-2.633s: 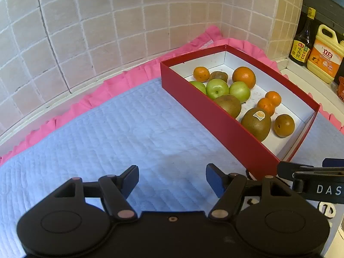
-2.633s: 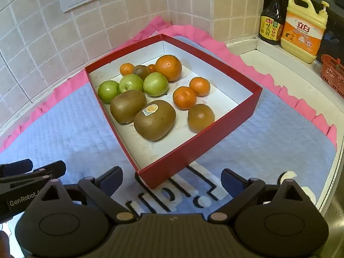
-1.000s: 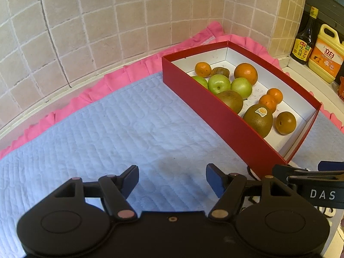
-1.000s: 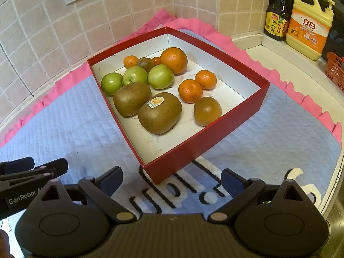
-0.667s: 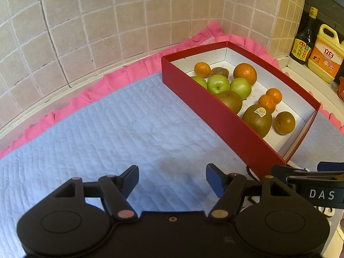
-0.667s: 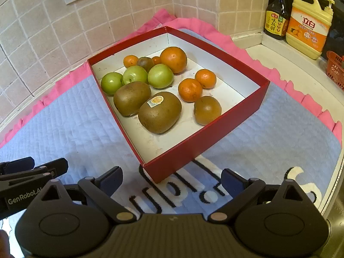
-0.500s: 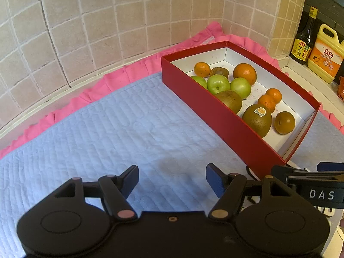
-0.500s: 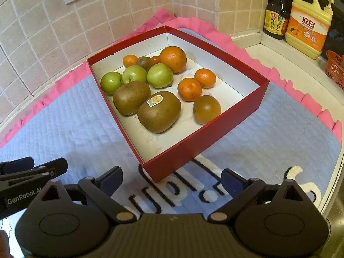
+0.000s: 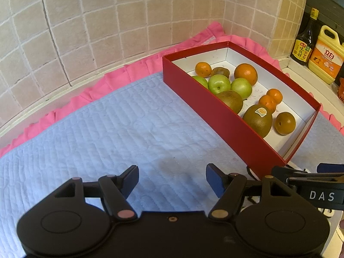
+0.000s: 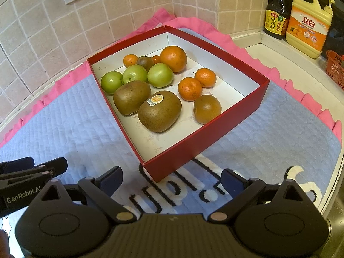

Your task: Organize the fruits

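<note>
A red box (image 10: 206, 138) with a white inside holds all the fruit: three green apples (image 10: 160, 75), two large kiwis (image 10: 159, 110), a big orange (image 10: 173, 58), several small tangerines (image 10: 190, 89) and a brown round fruit (image 10: 207, 108). The box also shows in the left wrist view (image 9: 225, 120) at the right. My left gripper (image 9: 172, 177) is open and empty over the blue mat, left of the box. My right gripper (image 10: 171, 180) is open and empty just before the box's near corner.
A blue quilted mat (image 9: 107, 124) with a pink frill covers the counter against the tiled wall. A soy sauce bottle (image 10: 276, 15) and a yellow detergent jug (image 10: 308, 24) stand at the back right. A red basket (image 10: 335, 68) sits at the right edge.
Both views have shifted very slightly since 2.6 s ago; the box sits a bit farther from the grippers. Both grippers stay open and empty. No fruit has moved.
</note>
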### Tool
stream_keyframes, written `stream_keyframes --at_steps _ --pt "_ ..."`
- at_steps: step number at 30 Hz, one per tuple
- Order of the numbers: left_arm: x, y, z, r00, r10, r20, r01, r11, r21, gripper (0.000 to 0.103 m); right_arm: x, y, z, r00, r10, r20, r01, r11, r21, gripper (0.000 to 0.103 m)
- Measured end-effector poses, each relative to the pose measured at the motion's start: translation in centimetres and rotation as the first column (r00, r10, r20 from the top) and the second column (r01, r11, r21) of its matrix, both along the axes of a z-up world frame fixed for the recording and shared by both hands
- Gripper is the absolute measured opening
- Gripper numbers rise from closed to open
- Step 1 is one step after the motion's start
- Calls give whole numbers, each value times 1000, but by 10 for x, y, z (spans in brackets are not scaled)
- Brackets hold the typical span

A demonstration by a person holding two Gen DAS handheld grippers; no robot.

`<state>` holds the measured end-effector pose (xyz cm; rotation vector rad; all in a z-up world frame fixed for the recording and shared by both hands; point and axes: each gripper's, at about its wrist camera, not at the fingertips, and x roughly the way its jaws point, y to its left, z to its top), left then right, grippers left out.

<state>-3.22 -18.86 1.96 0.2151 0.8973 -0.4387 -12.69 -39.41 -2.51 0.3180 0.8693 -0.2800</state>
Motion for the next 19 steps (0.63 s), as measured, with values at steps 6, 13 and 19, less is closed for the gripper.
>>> stream_keyframes --at_steps 6,13,19 --pt "1 0 -2 1000 5 -9 -5 1000 0 82 0 -1 -2 1000 5 -4 -5 1000 3 99" --pt "-1 -1 0 1000 0 21 -1 1000 3 82 0 -1 -2 1000 6 -3 -6 1000 1 99" --pt "-1 0 3 999 0 35 0 1000 0 82 3 -3 1 1000 16 0 -16 1000 -10 99"
